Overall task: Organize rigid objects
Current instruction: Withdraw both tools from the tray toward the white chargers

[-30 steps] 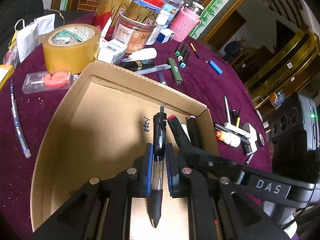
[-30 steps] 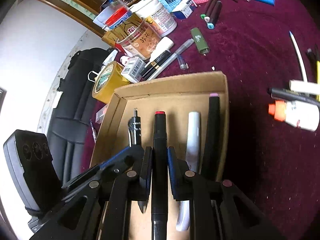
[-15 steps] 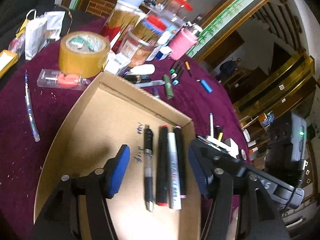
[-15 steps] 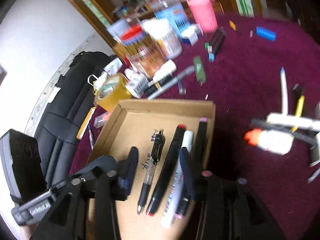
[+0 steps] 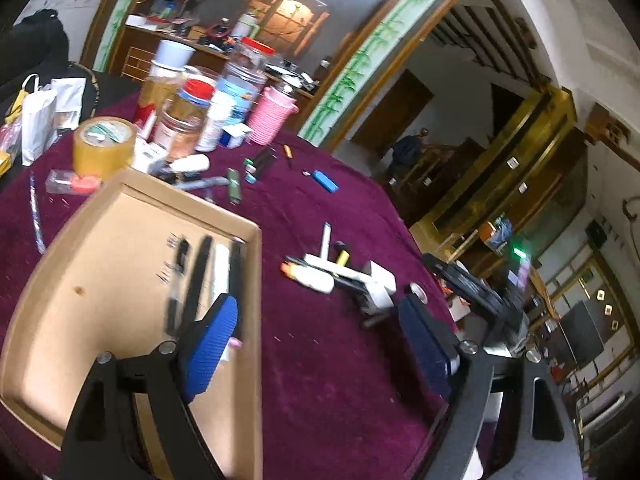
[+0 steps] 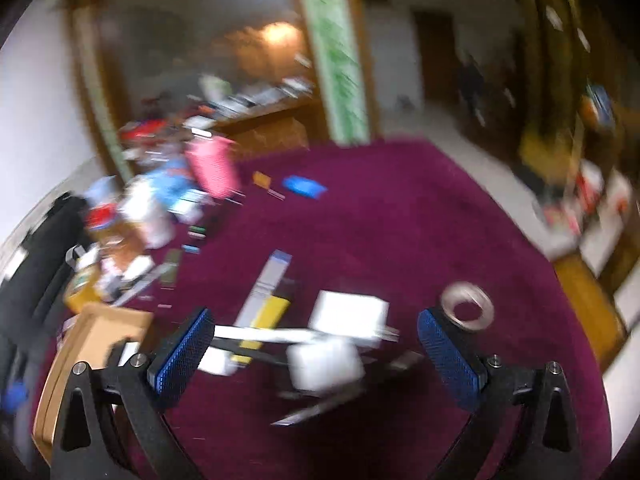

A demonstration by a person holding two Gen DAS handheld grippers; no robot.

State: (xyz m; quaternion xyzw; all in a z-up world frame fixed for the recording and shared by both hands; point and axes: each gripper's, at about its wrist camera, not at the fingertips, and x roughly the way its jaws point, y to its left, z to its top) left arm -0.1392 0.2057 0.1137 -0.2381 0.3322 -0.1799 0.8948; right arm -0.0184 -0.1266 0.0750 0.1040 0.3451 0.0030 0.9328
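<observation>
- The left tool [image 5: 320, 344] hangs wide apart and empty over the cardboard box [image 5: 120, 248] edge.
- Four pens [image 5: 204, 264] lie side by side inside the box.
- The right tool [image 6: 316, 344], spread wide and empty, hovers above loose white stationery [image 6: 326, 360] on the table [image 6: 400, 220].

Nothing can be read in either view. In the left wrist view, dark handwritten marks stand on the floor of the cardboard box [image 5: 100, 264] beside the pens, but motion blur smears them past reading. The jars [image 5: 188, 116] at the far side of the bench carry printed labels, too small and distorted to make out. The right wrist view is blurred throughout, and no lettering there can be made out.
</observation>
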